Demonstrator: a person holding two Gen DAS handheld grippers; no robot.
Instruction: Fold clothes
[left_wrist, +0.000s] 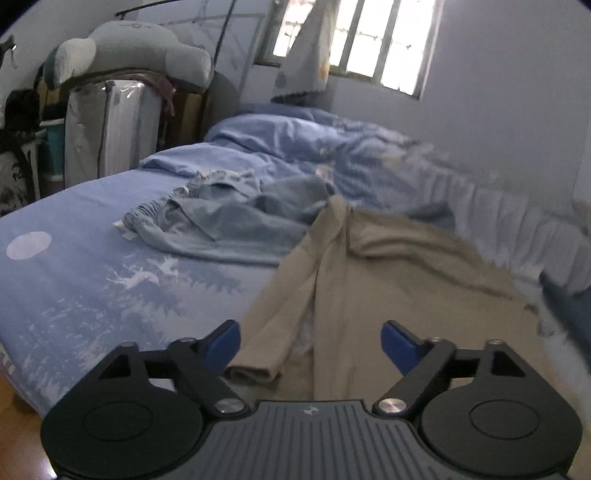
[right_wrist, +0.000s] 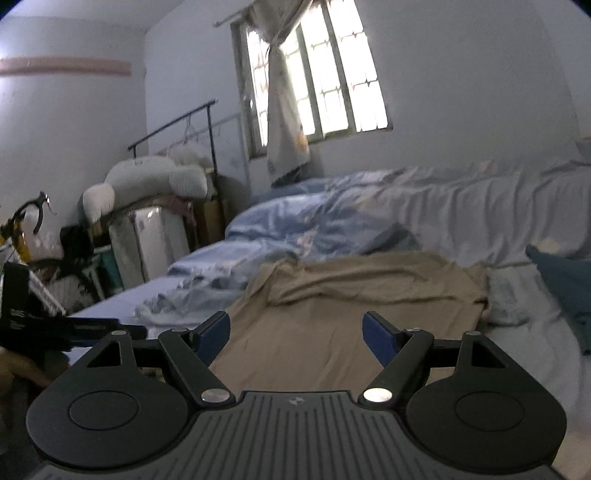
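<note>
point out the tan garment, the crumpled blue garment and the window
tan garment (right_wrist: 332, 325): right wrist view, on its flat middle panel.
crumpled blue garment (left_wrist: 221, 221): left wrist view, on its bunched centre, beyond the tan one.
window (right_wrist: 332, 74): right wrist view, on the bright panes right of the curtain.

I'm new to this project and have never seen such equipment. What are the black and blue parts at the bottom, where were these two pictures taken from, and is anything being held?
Those parts are two hand-held grippers, each carrying its own camera looking along its fingers. One picture comes from the left gripper, the other from the right gripper. Both are open and hold nothing. They hover over a bed where a tan garment lies spread out, with a crumpled blue garment behind it.
</note>
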